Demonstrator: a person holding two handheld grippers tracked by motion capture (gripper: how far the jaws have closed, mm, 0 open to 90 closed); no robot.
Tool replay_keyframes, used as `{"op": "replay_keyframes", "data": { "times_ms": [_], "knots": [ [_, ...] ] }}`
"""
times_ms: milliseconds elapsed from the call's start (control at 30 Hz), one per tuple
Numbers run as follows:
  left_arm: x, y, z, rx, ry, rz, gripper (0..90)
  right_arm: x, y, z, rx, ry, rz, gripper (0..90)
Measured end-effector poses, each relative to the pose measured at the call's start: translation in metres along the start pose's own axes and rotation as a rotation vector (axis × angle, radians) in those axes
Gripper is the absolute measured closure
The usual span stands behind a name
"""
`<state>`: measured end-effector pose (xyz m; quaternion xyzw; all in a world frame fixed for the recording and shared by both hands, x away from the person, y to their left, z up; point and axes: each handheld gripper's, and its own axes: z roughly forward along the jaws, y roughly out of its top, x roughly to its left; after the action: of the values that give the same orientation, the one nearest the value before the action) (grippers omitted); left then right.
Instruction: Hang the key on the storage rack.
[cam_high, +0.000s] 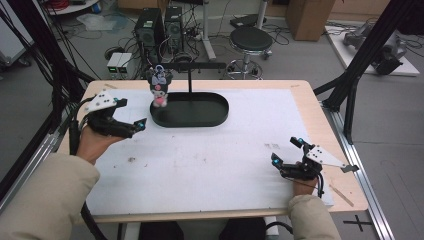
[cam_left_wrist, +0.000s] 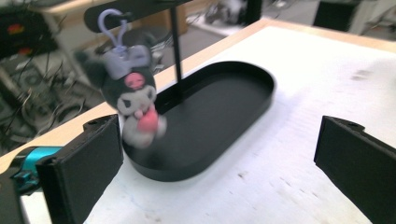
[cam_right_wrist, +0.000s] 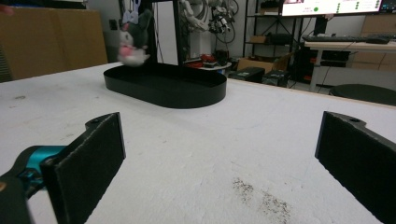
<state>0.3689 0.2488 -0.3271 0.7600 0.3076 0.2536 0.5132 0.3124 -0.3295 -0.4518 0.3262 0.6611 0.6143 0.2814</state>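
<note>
Left gripper (cam_high: 141, 123) stood released beside the hanging plush toy (cam_left_wrist: 133, 102); a brush could swing it off the stand (cam_high: 190, 67).

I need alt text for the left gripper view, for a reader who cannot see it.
A small plush toy hangs by its purple clip from a black stand, over the end of an oval black tray on a white table. The left gripper frames the scene, open and empty.

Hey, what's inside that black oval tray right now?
The black oval tray holds only the stand's thin post. The plush keychain hangs above its end, hiding the floor right behind it.
</note>
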Motion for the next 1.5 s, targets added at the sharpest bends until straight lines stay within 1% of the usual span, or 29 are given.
{"op": "replay_keyframes", "data": {
  "times_ms": [33,67,100,133,167,200,267,300,367,467,500,533,567,633,667,700,733,767,800,867,933,1000,1067,1100,1167,1333,1367,1433,1500],
  "knots": [
    [-0.003,-0.01,-0.01,-0.028,-0.034,0.015,1.7,0.0,0.0,0.0,0.0,0.0,-0.001,0.7],
    [-0.003,-0.01,-0.01,-0.028,-0.034,0.015,1.7,0.0,0.0,0.0,0.002,0.001,0.005,0.7],
    [-0.007,-0.022,-0.02,-0.06,-0.053,0.025,1.7,0.0,0.0,0.0,0.0,-0.001,0.0,0.7],
    [-0.007,-0.022,-0.02,-0.06,-0.053,0.025,1.7,0.0,0.0,0.0,0.0,-0.001,0.0,0.7],
    [-0.01,-0.035,-0.029,-0.099,-0.057,0.026,1.7,0.0,0.0,0.0,0.0,-0.001,-0.006,0.7],
    [-0.011,-0.043,-0.035,-0.131,-0.054,0.018,1.7,0.0,0.0,0.0,0.0,0.002,-0.004,0.7],
    [-0.012,-0.048,-0.038,-0.146,-0.049,0.013,1.7,0.0,0.0,0.0,-0.001,-0.001,0.0,0.7],
    [-0.014,-0.059,-0.043,-0.184,-0.039,-0.002,1.7,-0.001,0.0,0.0,0.0,0.0,-0.001,0.7],
    [-0.019,-0.069,-0.048,-0.219,-0.034,-0.009,1.7,0.0,0.0,0.0,-0.002,0.0,-0.006,0.7],
    [-0.021,-0.076,-0.05,-0.221,-0.026,-0.001,1.7,0.0,0.0,0.0,0.0,-0.003,-0.003,0.7],
    [-0.023,-0.083,-0.053,-0.244,-0.015,-0.013,1.7,0.0,0.0,0.0,-0.001,0.0,0.001,0.7],
    [-0.023,-0.083,-0.053,-0.244,-0.015,-0.013,1.7,0.0,0.0,0.0,-0.001,0.0,0.001,0.7],
    [-0.024,-0.091,-0.056,-0.264,-0.007,-0.021,1.7,-0.001,0.0,0.0,-0.001,-0.001,0.0,0.7],
    [-0.026,-0.1,-0.059,-0.272,0.003,-0.023,1.7,0.0,0.0,0.0,0.003,0.0,0.003,0.7],
    [-0.026,-0.1,-0.059,-0.272,0.003,-0.023,1.7,0.0,0.0,0.0,0.003,0.0,0.003,0.7],
    [-0.028,-0.107,-0.062,-0.29,0.011,-0.028,1.7,0.0,0.0,0.0,0.0,-0.001,0.0,0.7],
    [-0.028,-0.107,-0.062,-0.29,0.011,-0.028,1.7,0.0,0.0,0.0,0.0,-0.001,0.0,0.7],
    [-0.029,-0.117,-0.064,-0.313,0.025,-0.046,1.7,0.0,0.0,0.0,0.002,0.001,-0.002,0.7],
    [-0.029,-0.117,-0.064,-0.313,0.025,-0.046,1.7,0.0,0.0,0.0,0.003,-0.001,-0.003,0.7],
    [-0.029,-0.134,-0.064,-0.352,0.032,-0.092,1.7,0.0,0.0,0.0,0.001,-0.001,-0.005,0.7],
    [-0.029,-0.142,-0.064,-0.381,0.059,-0.116,1.7,0.001,0.0,0.0,0.007,0.0,0.002,0.7],
    [-0.029,-0.145,-0.064,-0.384,0.061,-0.124,1.7,0.0,0.0,0.0,0.002,-0.002,-0.005,0.7],
    [-0.029,-0.15,-0.063,-0.392,0.078,-0.123,1.7,0.001,0.0,0.0,0.007,0.0,0.002,0.7],
    [-0.03,-0.153,-0.062,-0.389,0.089,-0.108,1.7,0.0,0.0,0.0,0.001,-0.002,-0.008,0.7],
    [-0.032,-0.156,-0.062,-0.393,0.098,-0.097,1.7,0.001,0.0,0.0,0.007,-0.001,0.001,0.7],
    [-0.033,-0.156,-0.062,-0.396,0.105,-0.086,1.7,0.001,0.0,0.0,0.005,-0.004,-0.005,0.7],
    [-0.033,-0.156,-0.062,-0.387,0.106,-0.083,1.7,0.001,0.0,0.0,0.005,-0.005,-0.005,0.7],
    [-0.033,-0.156,-0.062,-0.391,0.106,-0.093,1.7,0.001,0.0,0.0,0.009,-0.004,-0.002,0.7],
    [-0.033,-0.156,-0.062,-0.391,0.107,-0.089,1.7,0.001,0.0,0.0,0.011,-0.007,-0.005,0.7]
  ]
}}
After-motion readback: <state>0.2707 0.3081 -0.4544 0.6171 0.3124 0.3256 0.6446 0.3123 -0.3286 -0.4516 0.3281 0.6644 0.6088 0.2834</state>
